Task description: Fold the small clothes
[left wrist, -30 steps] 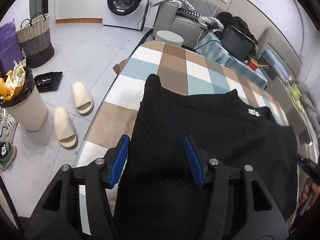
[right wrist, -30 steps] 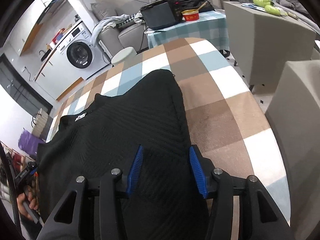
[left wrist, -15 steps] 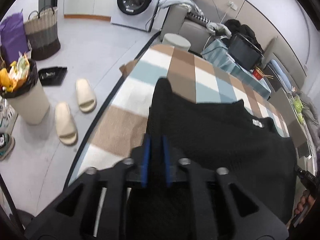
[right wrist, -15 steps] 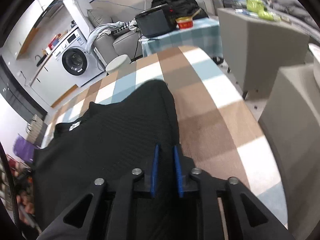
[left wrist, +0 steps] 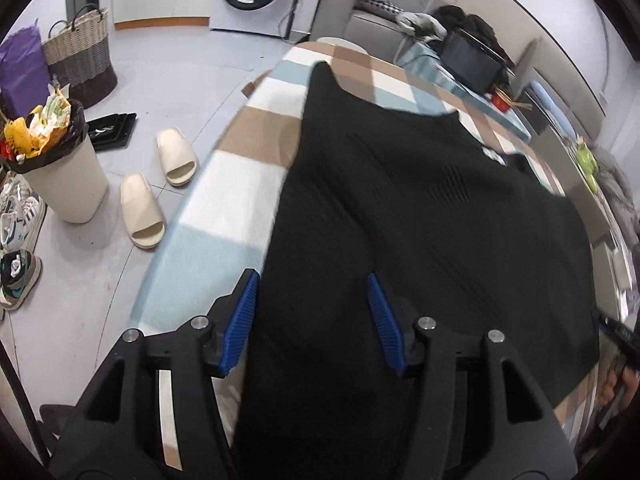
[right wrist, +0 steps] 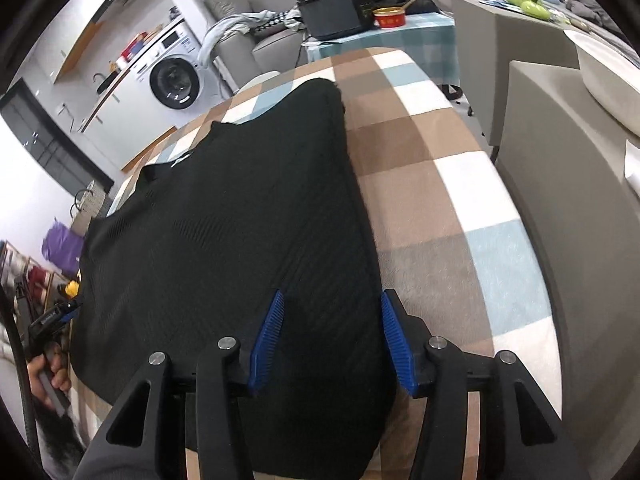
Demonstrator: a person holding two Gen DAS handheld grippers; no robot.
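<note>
Black knit top (left wrist: pixel 420 220) spread flat on the checked cloth (left wrist: pixel 232 184), reaching forward from both tools and running under them at the near edge. Soft, limp and light by the look of the ribbed weave; likely to sag and drape from any pinch, not slippery against the woven cloth, nothing to break. Best taken at the near hem corners, one per tool, since an edge gives the jaws a fold to bite. Left gripper (left wrist: pixel 312 316) with blue pads parted and opening, fabric lying between them but not pinched; left pad right at the top's side edge. Right gripper (right wrist: pixel 332 338) likewise parted and opening over fabric, unpinched, right pad at the opposite side edge. Near hem itself hidden beneath both tool bodies, so unclear whether it lies flat or doubled. Far sleeve ends blurred. White label (left wrist: pixel 494 155) at the neckline too small to read. Only part of a hand (right wrist: pixel 46 376) showing at the frame edge.
</note>
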